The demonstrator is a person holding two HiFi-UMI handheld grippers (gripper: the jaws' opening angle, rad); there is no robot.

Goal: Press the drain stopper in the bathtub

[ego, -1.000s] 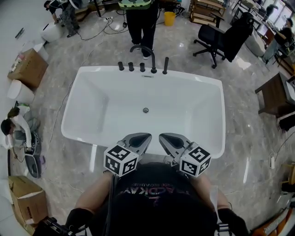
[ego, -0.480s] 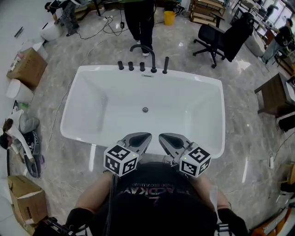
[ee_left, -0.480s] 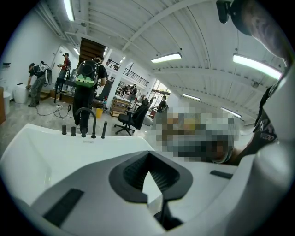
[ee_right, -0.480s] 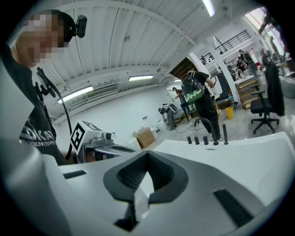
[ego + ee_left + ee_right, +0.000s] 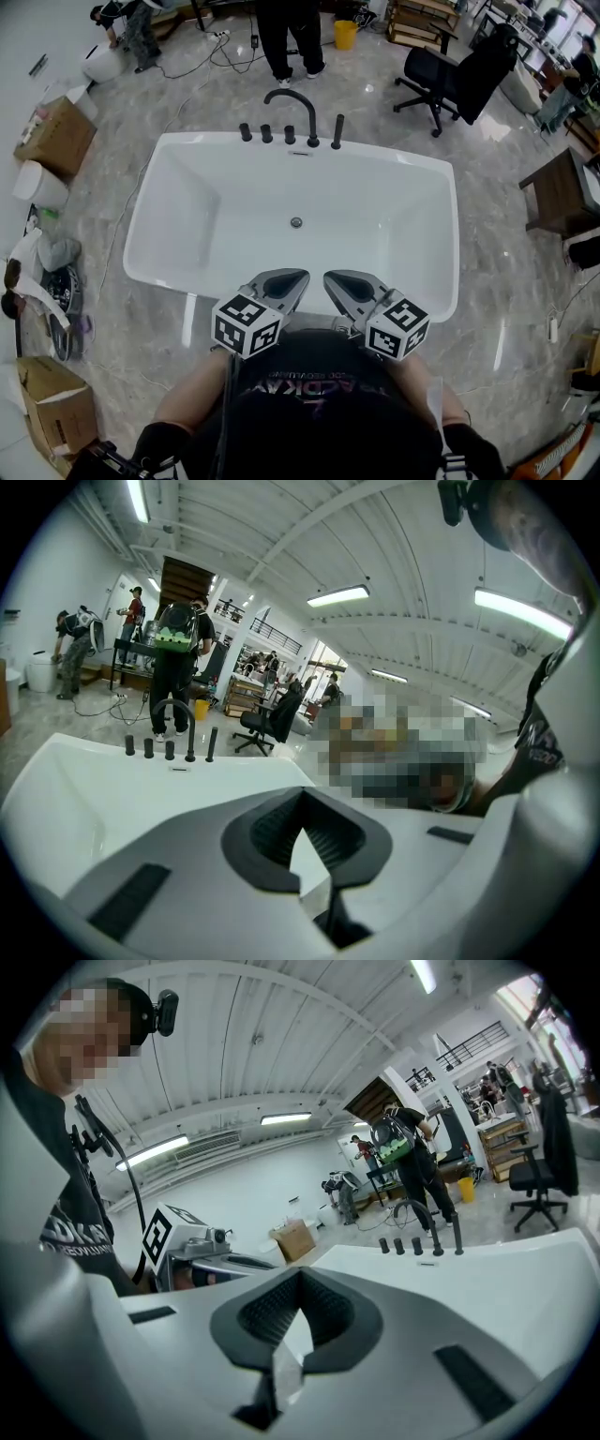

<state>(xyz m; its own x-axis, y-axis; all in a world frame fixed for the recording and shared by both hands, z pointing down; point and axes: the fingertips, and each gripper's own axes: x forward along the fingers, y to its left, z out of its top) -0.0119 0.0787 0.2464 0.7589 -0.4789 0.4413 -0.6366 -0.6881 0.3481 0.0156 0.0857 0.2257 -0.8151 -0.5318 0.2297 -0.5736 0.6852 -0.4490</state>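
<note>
The white bathtub point(image 5: 155, 187) fills the middle of the head view. Its small round metal drain stopper point(image 5: 296, 223) sits on the tub floor toward the faucet end. Both grippers hang side by side over the tub's near rim, close to my chest and well short of the stopper. My left gripper point(image 5: 301, 277) is shut with nothing in it, tips meeting point(image 5: 302, 794). The right gripper point(image 5: 327, 278) is shut and empty too point(image 5: 300, 1274). Neither gripper view shows the stopper.
A black arched faucet point(image 5: 292, 101) and a row of black handles point(image 5: 267, 135) stand on the far rim. Behind it a person's legs point(image 5: 292, 37) show. A black office chair point(image 5: 448, 80) stands far right, cardboard boxes point(image 5: 56, 136) left, a dark wooden table point(image 5: 561, 192) right.
The person standing behind the faucet has stepped farther away. The crouching person at the left edge has mostly left the view. Both grippers have stayed in place.
</note>
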